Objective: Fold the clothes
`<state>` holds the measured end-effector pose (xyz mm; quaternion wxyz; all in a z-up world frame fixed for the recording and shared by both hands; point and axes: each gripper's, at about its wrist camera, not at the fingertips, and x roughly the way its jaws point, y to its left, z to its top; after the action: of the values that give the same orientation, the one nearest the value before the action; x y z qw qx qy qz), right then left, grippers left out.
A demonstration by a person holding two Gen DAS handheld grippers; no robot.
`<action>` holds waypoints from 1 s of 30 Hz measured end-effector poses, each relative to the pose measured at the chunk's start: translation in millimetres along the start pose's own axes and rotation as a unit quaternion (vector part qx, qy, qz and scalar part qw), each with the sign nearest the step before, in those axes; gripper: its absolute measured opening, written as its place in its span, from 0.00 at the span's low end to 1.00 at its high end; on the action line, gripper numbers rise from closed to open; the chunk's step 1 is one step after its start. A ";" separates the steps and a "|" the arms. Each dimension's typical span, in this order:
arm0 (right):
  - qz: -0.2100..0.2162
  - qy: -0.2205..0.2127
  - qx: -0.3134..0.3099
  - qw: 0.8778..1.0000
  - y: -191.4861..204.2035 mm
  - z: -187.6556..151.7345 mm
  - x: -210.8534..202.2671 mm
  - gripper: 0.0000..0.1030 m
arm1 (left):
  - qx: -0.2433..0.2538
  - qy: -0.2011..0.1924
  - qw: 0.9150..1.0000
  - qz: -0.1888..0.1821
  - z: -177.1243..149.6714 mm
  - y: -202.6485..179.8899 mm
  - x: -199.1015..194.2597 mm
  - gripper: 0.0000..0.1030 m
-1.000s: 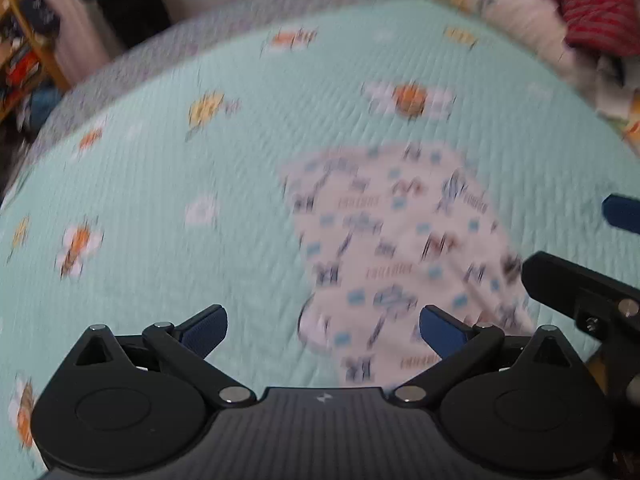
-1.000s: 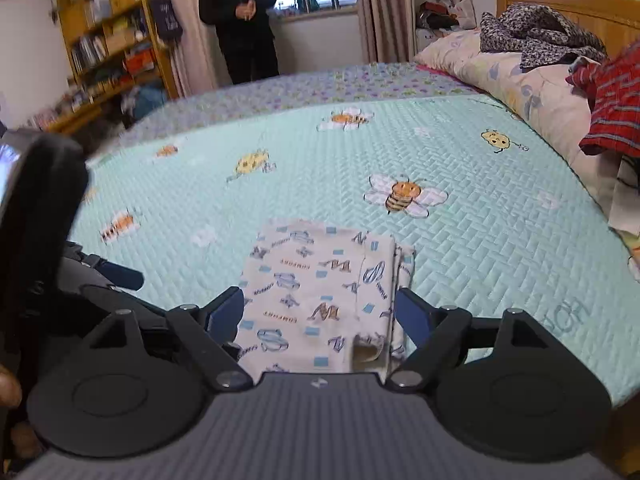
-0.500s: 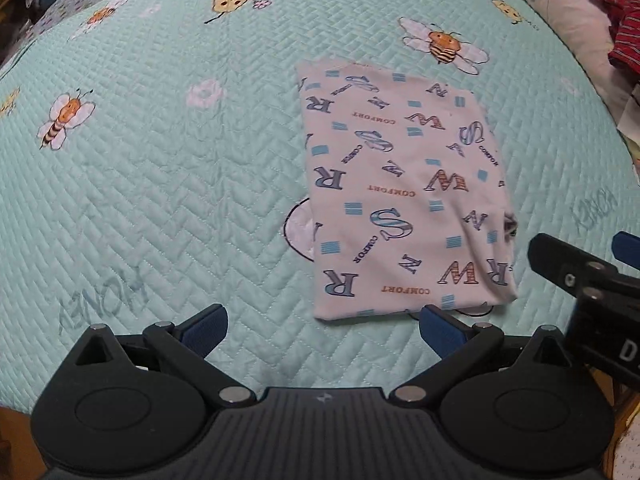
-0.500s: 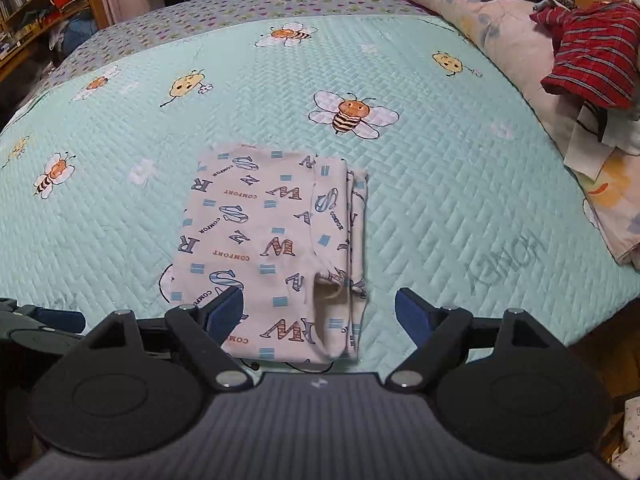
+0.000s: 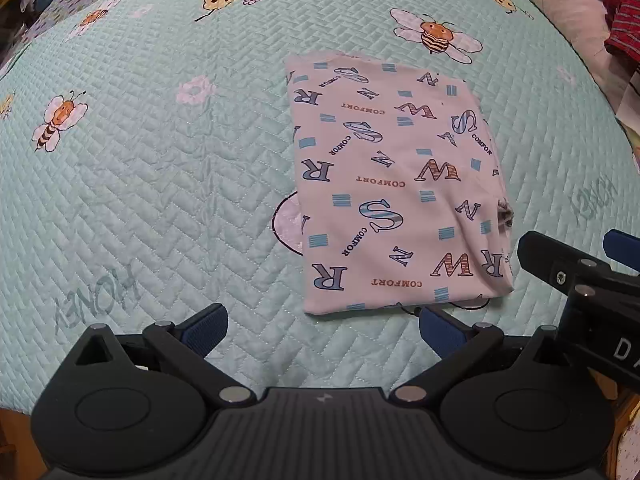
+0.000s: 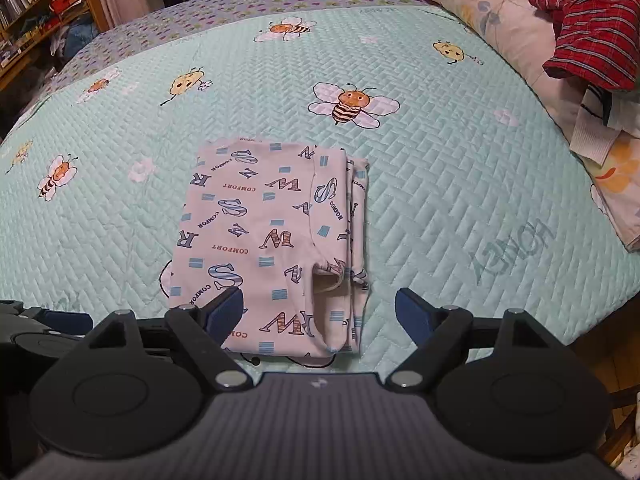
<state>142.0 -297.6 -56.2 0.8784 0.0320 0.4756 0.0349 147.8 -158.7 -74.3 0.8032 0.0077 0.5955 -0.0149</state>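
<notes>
One folded cloth (image 6: pixel 272 240) lies flat on the bed. It is pale pink with big letters and the word COMFORT printed all over it. It sits right in front of the right claw (image 6: pixel 319 312), and its near end lies between that claw's two blue tips. The tips stand wide apart, with nothing pinched between them. Whether the tip on the left touches the cloth is hard to tell. On the cloth's right side the folded layers stick out in a thin stack, and a small open pocket of cloth shows near the claw. The left claw (image 5: pixel 322 326) is also spread wide and holds nothing. For this claw the same cloth (image 5: pixel 396 184) lies ahead and a bit to the right, with its near edge just beyond the right tip. The right claw shows at the right edge of the left claw's view, close beside the cloth's near corner. Under it all is a light green quilt (image 6: pixel 460 184) with a zigzag stitch. The right claw's view shows six bees drawn on it, and one big bee (image 6: pixel 354 104) sits just past the far end of the cloth. Nothing lies on top of the cloth or blocks the way to it. Far off to the right of the right claw, a red striped garment (image 6: pixel 596 44) is piled on a flowery pillow (image 6: pixel 500 20). Far to the left stands one wooden shelf (image 6: pixel 36 4) full of things.
</notes>
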 end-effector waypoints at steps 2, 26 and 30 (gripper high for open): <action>0.001 0.000 0.002 1.000 -1.7 -0.6 0.5 0.81 | 0.001 0.001 1.000 0.000 -0.1 -1.3 1.3 0.99; 0.029 -0.013 0.016 0.999 -8.4 -1.8 -0.3 0.81 | 0.004 -0.012 1.000 0.011 -0.6 0.6 -1.3 0.99; 0.107 -0.069 0.064 0.990 -26.4 -5.9 -19.0 0.81 | 0.003 -0.045 0.999 -0.021 -0.8 7.8 -8.6 0.93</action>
<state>127.5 -325.5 -45.9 0.8966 0.1410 0.4088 0.0958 144.8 -150.7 -66.4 0.8284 -0.0030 0.5590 -0.0341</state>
